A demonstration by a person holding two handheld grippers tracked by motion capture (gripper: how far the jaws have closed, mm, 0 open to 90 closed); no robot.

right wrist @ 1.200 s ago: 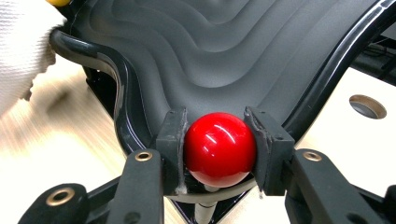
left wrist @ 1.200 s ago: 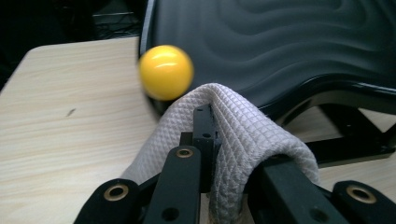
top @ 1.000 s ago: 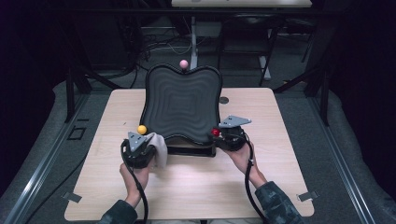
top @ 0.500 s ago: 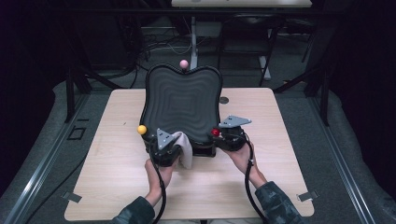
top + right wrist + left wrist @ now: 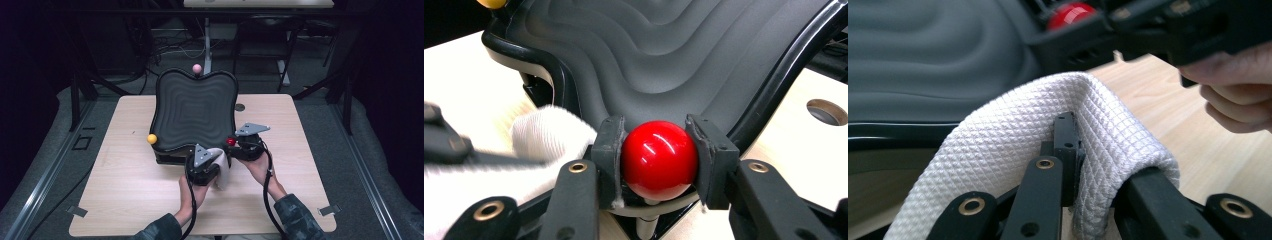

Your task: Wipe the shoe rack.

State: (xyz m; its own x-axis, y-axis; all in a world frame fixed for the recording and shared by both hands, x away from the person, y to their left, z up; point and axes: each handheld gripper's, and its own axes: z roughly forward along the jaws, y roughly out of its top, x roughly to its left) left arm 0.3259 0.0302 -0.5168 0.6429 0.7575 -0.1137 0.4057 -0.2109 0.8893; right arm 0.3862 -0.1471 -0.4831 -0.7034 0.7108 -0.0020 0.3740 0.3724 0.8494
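While the right claw (image 5: pixel 659 160) pinches the tray's near-right red knob (image 5: pixel 659 159), the left claw (image 5: pixel 1068 150), clamped on a white cloth (image 5: pixel 1013 130), sits just near of the ribbed tray (image 5: pixel 194 107).

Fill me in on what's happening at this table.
A person works two handheld grippers at a black wavy tray on the wooden table. The right gripper is clamped on the red ball at the tray's near corner. The left gripper pinches a folded white cloth at the tray's near edge, close beside the right one.
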